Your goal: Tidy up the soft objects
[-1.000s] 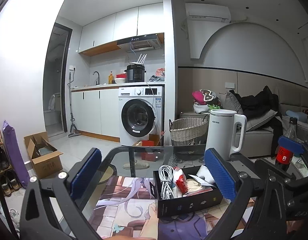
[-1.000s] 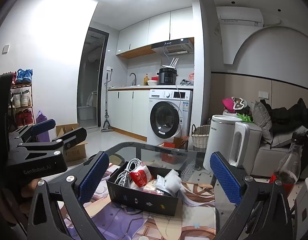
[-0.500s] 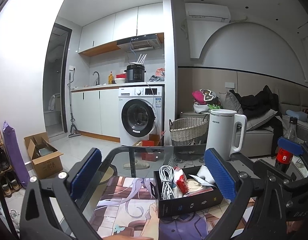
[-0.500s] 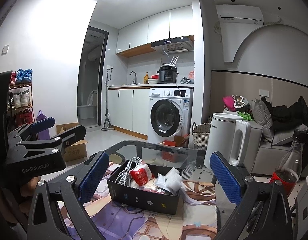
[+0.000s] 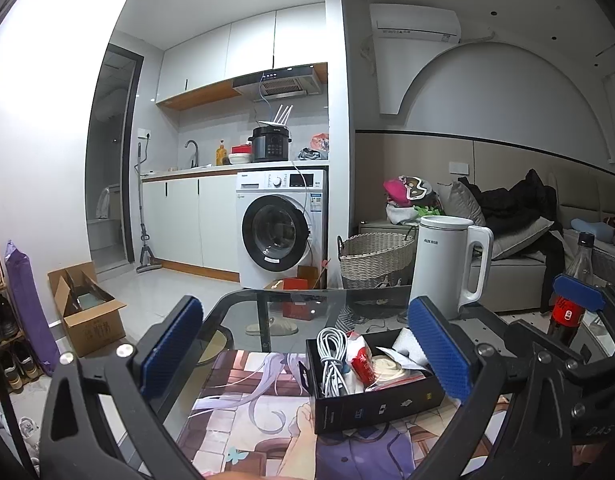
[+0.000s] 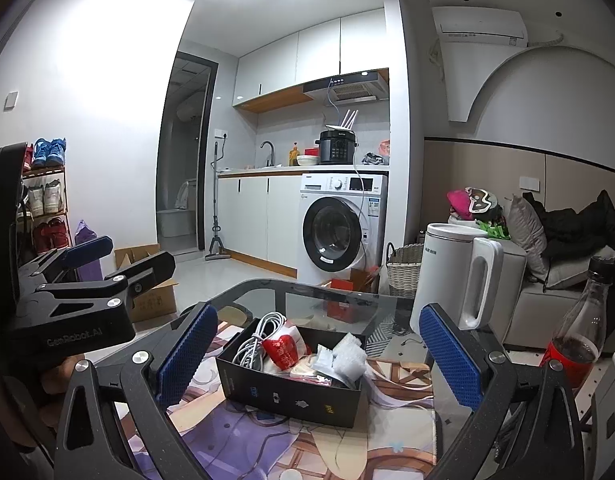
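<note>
Black box (image 5: pixel 381 400): open-topped, on the printed mat, taken here as the landmark; seen between the blue pads in both wrist views.
Box contents: coiled white cable (image 5: pixel 332 354) at the box's left end; red-and-white soft packet (image 6: pixel 281 350) beside the cable; white foam-like wad (image 6: pixel 349 358) and flat pale pouches toward the right end.
Left tongs (image 5: pixel 305 354): apart, pads wide of each other, holding nothing; hanging on the near side of the box, its right pad overlapping the box's right end in view.
Right tongs (image 6: pixel 319 356): apart, empty; on the near side of the box, pads flanking it in view, not touching it.
Printed mat (image 6: pixel 267 444): illustrated cloth under the box, covering the near part of the desk.
Desk (image 5: pixel 291 304): glass top; bare glass lies beyond the box.
White kettle (image 5: pixel 447 264): upright on the desk, behind the box's right end.
Cola bottle (image 6: pixel 577 340): upright, well right of the box, red label, mostly empty.
Wicker basket (image 5: pixel 373 258): on the floor beyond the box and the desk.
Washing machine (image 5: pixel 279 228): far behind the box, under the kitchen worktop.
Cardboard carton (image 5: pixel 85 308): open, on the floor far left of the box.
</note>
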`<act>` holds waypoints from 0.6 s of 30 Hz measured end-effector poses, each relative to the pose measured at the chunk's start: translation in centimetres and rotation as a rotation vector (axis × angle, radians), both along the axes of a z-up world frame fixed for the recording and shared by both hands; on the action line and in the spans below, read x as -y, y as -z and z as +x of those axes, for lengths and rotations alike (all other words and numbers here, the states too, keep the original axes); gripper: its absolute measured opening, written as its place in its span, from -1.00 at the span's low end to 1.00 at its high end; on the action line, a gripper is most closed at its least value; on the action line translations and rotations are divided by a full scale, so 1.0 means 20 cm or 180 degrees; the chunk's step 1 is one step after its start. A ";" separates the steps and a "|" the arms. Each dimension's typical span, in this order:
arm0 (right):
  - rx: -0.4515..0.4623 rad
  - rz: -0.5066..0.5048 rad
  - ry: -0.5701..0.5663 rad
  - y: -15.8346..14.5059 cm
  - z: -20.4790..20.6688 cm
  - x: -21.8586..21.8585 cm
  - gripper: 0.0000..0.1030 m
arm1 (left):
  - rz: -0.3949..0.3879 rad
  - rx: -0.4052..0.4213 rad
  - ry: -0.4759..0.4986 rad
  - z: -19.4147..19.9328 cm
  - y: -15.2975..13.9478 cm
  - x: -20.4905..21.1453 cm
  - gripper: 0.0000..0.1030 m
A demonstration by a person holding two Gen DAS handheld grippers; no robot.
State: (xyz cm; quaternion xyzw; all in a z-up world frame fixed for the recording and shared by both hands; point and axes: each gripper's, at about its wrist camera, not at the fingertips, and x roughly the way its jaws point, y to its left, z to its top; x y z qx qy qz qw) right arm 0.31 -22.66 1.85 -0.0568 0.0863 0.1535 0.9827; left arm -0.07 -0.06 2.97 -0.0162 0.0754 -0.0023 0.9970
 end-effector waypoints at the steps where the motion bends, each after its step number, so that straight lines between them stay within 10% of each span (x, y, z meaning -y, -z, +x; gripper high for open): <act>1: 0.0000 -0.0001 0.0001 0.00 0.00 0.00 0.99 | 0.0004 -0.0002 0.0001 0.00 0.00 0.00 1.00; 18: -0.0016 -0.0004 -0.0008 0.01 0.00 -0.01 0.99 | -0.0015 -0.0024 0.0006 0.00 0.00 0.00 1.00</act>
